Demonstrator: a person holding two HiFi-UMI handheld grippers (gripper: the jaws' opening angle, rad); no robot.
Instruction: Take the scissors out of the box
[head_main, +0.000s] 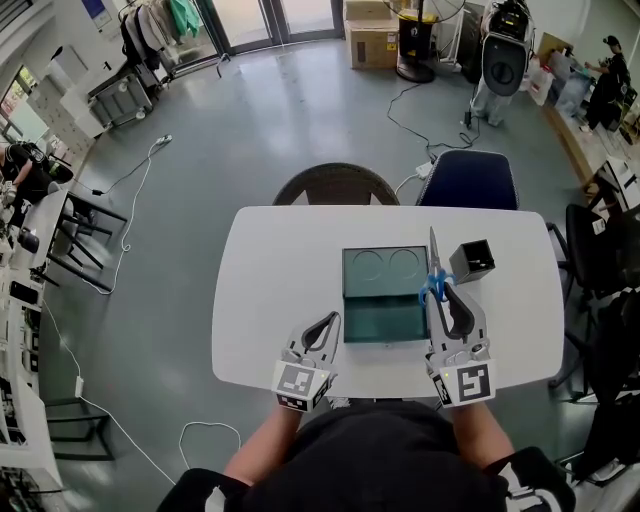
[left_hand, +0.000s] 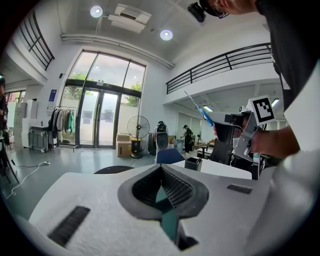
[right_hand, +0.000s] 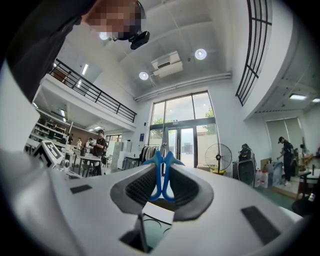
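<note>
Beside open box (head_main: 385, 322), black holder (head_main: 472, 262), chairs (head_main: 337, 186) beyond

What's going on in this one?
A person at a white table works two handheld grippers. The right gripper is clamped on the blue handles of the scissors, holding them up off the table at the right edge of the open green box, blades pointing away. The left gripper, shut and empty, sits by the box's left side.

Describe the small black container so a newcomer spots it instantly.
On the white table, look right of the open teal box. The black container stands by its far right corner: a small, open-topped square cup, the tabletop's only black item.
</note>
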